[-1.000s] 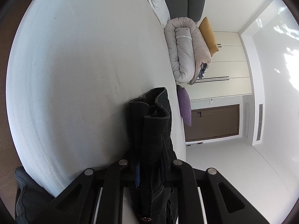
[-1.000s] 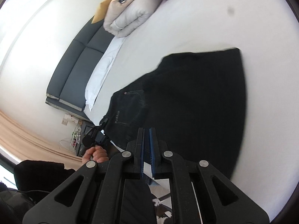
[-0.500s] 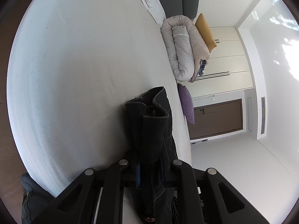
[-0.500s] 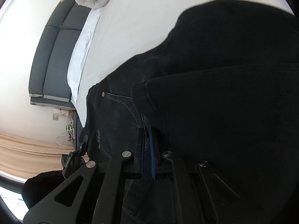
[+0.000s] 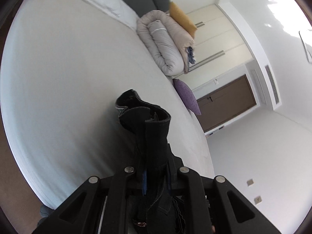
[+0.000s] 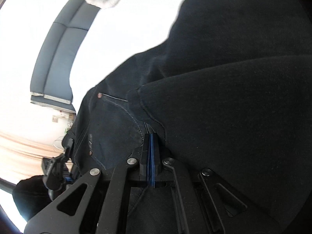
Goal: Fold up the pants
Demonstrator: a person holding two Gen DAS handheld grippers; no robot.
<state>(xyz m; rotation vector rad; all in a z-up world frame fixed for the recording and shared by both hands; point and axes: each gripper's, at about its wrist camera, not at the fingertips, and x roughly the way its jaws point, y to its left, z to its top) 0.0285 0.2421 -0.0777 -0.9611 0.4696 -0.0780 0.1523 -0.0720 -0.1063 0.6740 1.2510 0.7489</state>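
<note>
While the left tongs (image 5: 156, 177) clamp a bunch of the dark pants (image 5: 152, 132) over the bed's (image 5: 68, 68) edge, the right tongs (image 6: 151, 154) pinch them too.

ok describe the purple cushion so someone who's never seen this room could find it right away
In the left wrist view, start at the big white bed and follow its far edge to the rolled grey duvet. Just past the roll, toward the brown door, the purple cushion leans at the bed's edge. It is the only purple thing; the other cushion, behind the duvet, is mustard yellow.
</note>
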